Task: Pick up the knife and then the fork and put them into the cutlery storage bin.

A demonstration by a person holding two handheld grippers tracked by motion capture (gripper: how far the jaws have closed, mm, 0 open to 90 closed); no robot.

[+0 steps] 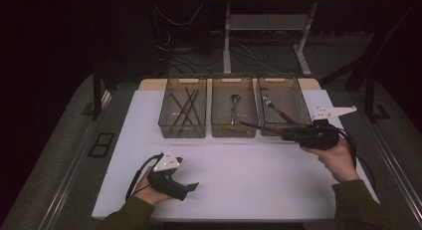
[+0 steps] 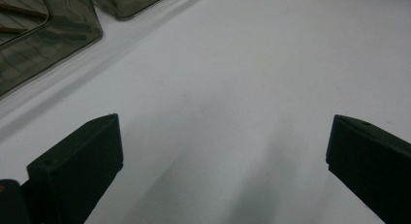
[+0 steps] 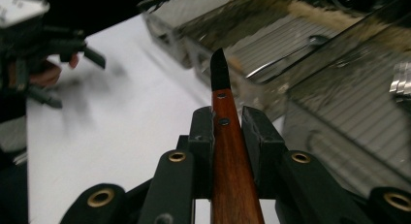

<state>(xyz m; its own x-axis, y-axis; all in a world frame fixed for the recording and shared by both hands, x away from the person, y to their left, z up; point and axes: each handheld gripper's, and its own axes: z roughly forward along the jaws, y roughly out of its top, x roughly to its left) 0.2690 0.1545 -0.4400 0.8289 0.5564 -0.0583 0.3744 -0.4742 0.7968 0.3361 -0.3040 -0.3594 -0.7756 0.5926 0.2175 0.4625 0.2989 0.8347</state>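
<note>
Knife carried toward the trays

Right gripper [image 1: 286,134] pinches the knife [image 3: 228,151] by its handle, blade pointing at the middle tray [image 1: 234,132]; left gripper [image 1: 191,186] spread, empty.

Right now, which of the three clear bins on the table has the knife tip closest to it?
The right bin, which holds a fork. The knife held in the right gripper points across its front wall; the middle and left bins lie farther left.

Knife [image 3: 231,156] handle of glossy reddish wood; bins [image 1: 182,115] of smoky clear plastic.
</note>
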